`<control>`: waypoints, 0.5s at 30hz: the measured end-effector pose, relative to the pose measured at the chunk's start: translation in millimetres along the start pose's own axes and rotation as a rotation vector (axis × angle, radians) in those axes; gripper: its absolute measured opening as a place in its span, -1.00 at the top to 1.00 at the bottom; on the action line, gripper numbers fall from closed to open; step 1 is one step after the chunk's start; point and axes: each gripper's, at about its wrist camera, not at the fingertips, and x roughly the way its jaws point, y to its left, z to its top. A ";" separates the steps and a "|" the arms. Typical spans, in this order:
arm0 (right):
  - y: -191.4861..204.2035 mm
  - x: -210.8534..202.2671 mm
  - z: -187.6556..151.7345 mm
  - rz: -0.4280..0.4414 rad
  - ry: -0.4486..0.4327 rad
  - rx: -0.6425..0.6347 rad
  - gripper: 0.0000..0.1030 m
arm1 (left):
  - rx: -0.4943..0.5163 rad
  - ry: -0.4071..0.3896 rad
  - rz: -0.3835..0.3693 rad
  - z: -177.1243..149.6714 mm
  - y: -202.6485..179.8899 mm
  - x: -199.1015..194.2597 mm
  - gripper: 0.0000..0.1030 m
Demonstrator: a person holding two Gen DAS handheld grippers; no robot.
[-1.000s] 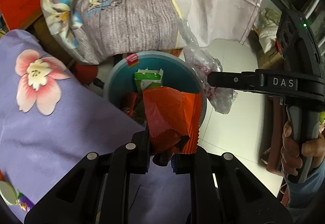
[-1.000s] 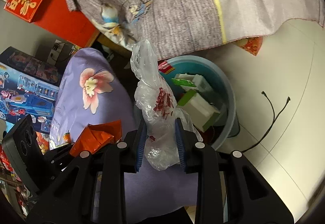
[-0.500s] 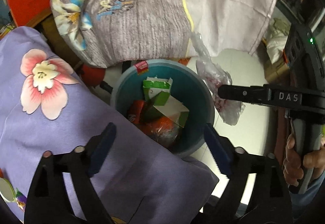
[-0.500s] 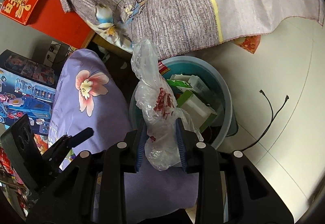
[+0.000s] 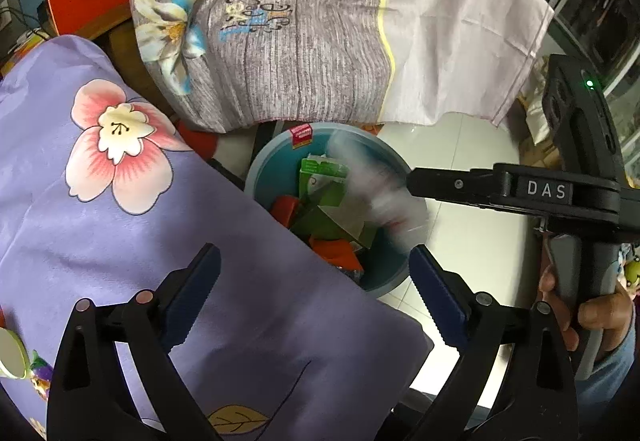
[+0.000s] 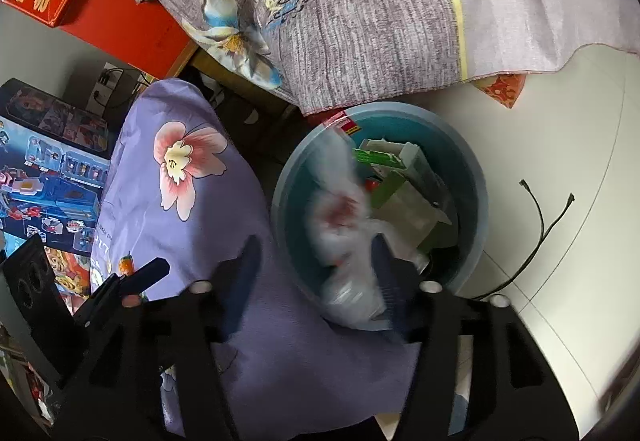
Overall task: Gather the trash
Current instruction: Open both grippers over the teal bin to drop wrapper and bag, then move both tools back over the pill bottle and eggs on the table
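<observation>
A blue bin stands on the floor and also shows in the right wrist view. It holds green-and-white cartons and an orange wrapper. A clear plastic bag with red print, blurred by motion, is falling over the bin, and it shows in the left wrist view too. My right gripper is open right above the bin's near rim, the bag between its spread fingers. My left gripper is open and empty above the purple cloth beside the bin.
A purple flowered cloth lies left of the bin, and a grey flowered cloth hangs behind it. A black cable lies on the white tiled floor at the right. Toy boxes stand at the far left.
My left gripper opened and dropped the orange wrapper into the bin. My right gripper has just opened, and the plastic bag is dropping toward the bin.
</observation>
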 end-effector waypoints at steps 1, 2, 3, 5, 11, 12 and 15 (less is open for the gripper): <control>1.8 0.5 0.0 0.000 0.000 0.001 -0.18 | 0.000 -0.003 0.001 -1.1 1.1 -2.0 -0.85; 3.4 0.7 -0.1 -0.003 0.000 0.000 -0.21 | -0.001 -0.004 0.000 -1.6 2.4 -3.6 -0.85; 5.1 0.7 -0.3 -0.005 0.000 0.000 -0.24 | -0.002 -0.006 -0.001 -1.8 3.3 -5.0 -0.85; 8.9 0.3 -1.0 -0.008 -0.002 -0.003 -0.27 | -0.004 -0.013 0.000 -3.3 5.6 -8.6 -0.85; 19.6 -1.1 -4.8 -0.027 -0.001 -0.010 -0.43 | -0.021 -0.018 -0.009 -9.2 14.4 -16.4 -0.85; 21.6 -1.4 -6.0 -0.029 0.000 -0.009 -0.43 | -0.024 -0.018 -0.010 -9.8 15.6 -17.7 -0.85; 25.9 -1.8 -8.4 -0.039 0.003 -0.007 -0.45 | -0.029 -0.024 -0.009 -13.8 19.7 -23.8 -0.85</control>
